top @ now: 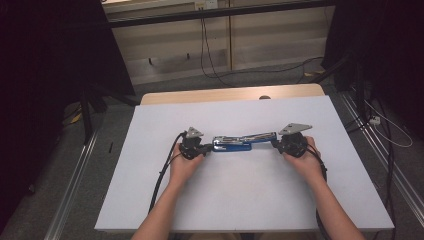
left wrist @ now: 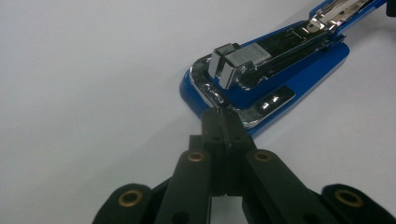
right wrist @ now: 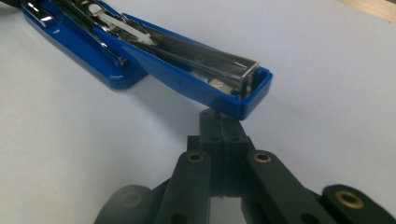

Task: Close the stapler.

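The opened blue stapler point(left wrist: 299, 70) has a glossy, smooth plastic shell and shiny chrome metal parts inside. The white table cover point(top: 240, 190) looks matt and smooth. The black gripper jaws look like matt plastic with small brass-coloured rivets.

An opened stapler point(top: 239, 141) lies mid-table point(top: 150, 200) between both tools.

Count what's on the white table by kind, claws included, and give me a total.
Stapler, blue, opened out flat: 1
Claws, both shut: 2, the left claw at the stapler's base end, the right claw at the tip of its top arm
Total: 3
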`<state>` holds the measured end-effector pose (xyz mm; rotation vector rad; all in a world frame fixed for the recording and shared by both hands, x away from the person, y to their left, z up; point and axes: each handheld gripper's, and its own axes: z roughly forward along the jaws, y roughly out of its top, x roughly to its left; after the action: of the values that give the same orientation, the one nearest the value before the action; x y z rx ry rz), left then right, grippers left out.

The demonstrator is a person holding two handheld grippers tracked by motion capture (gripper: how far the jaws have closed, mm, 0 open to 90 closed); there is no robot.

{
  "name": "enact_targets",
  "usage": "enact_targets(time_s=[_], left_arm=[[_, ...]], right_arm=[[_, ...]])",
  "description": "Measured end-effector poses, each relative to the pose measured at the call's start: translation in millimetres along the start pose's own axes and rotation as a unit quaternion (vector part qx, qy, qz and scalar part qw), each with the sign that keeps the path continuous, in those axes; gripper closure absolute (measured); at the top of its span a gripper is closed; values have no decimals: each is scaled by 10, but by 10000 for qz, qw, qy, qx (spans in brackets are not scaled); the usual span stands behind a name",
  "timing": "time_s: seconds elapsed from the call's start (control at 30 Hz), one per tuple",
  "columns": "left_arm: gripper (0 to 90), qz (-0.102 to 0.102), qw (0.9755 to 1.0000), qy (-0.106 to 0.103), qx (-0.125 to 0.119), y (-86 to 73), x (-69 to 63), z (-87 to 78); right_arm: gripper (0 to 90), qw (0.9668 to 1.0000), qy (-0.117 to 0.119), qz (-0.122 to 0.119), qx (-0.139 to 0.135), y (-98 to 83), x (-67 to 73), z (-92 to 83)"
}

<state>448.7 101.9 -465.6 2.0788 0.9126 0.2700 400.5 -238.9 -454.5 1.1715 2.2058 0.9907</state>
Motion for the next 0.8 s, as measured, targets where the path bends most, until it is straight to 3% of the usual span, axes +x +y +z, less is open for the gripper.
enact_targets(time_s=[0.43,0.63,0.8], left_arm=[[900,61,10000,-12,48,3,11,0],[899,-40,10000,-40,-24,2,15,-15],[787,-178,9996,-142,-136,27,29,-91]], right_arm=[[899,9999,132,-76,-58,50,88,31],[864,9998,185,-44,-61,35,104,40],[779,9993,283,185,-146,5,110,19]])
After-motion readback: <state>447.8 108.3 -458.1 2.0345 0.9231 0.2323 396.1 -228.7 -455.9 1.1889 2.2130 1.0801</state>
